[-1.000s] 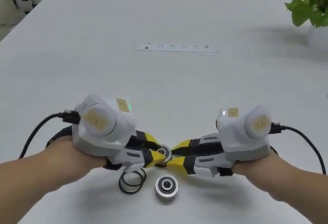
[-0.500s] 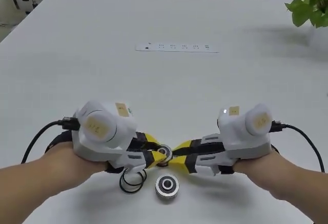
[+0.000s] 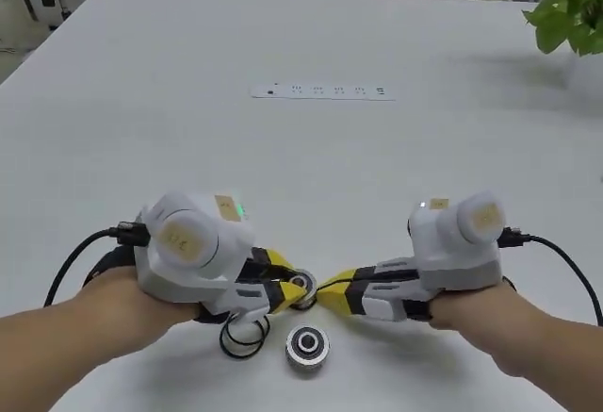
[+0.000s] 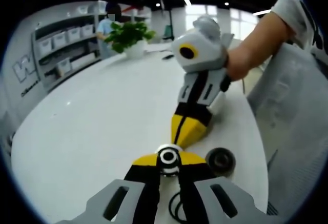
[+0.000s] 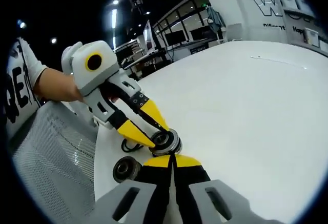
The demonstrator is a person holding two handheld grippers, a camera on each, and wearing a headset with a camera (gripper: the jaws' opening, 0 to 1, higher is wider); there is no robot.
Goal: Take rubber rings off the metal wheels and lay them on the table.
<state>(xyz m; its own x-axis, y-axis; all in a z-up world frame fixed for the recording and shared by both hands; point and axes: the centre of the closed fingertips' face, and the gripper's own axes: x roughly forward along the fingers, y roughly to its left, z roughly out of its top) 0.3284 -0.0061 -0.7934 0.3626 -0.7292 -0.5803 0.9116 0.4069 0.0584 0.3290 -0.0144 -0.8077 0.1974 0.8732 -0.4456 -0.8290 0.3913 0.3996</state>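
your left gripper [image 4: 168, 159] clamps a wheel [image 4: 168, 155] steady so your right gripper [image 5: 172, 158], jaws pressed together, can work its rim (peeling next).

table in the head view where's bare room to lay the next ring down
The widest bare table lies between the power strip and the left tongs and right tongs. More runs from the plant down to the right tongs. The near edge is crowded: the left tongs hold a wheel beside the loose wheel and rubber rings.
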